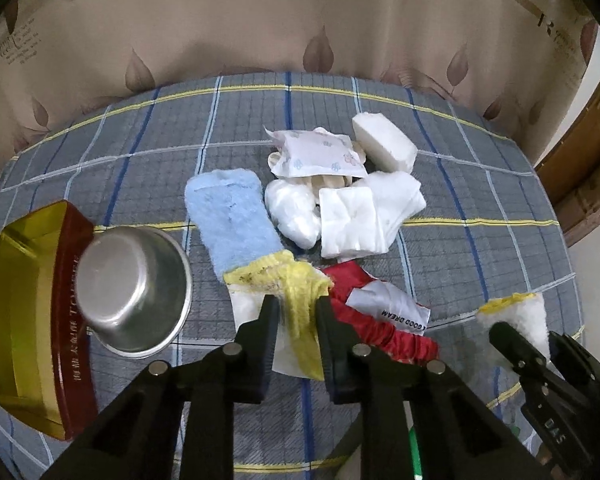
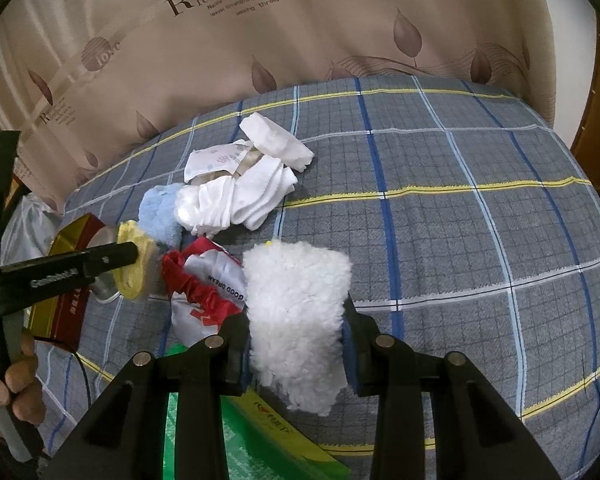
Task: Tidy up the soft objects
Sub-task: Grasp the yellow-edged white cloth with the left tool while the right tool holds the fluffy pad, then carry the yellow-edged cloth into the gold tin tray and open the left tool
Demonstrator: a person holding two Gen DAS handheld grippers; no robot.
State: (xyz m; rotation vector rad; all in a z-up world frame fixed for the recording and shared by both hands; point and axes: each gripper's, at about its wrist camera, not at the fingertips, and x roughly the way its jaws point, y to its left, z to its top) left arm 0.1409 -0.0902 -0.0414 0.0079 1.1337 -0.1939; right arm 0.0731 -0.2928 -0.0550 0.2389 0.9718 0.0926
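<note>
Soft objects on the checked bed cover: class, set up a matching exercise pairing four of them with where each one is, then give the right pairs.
Things:
1. yellow cloth
2. white fluffy pad
3. blue towel
4. red fabric

Places:
A. flat on the cover, next to the metal bowl
B. between the left gripper jaws
C. between the right gripper jaws
D. bunched around a printed white label

Pairs: 1-B, 2-C, 3-A, 4-D
</note>
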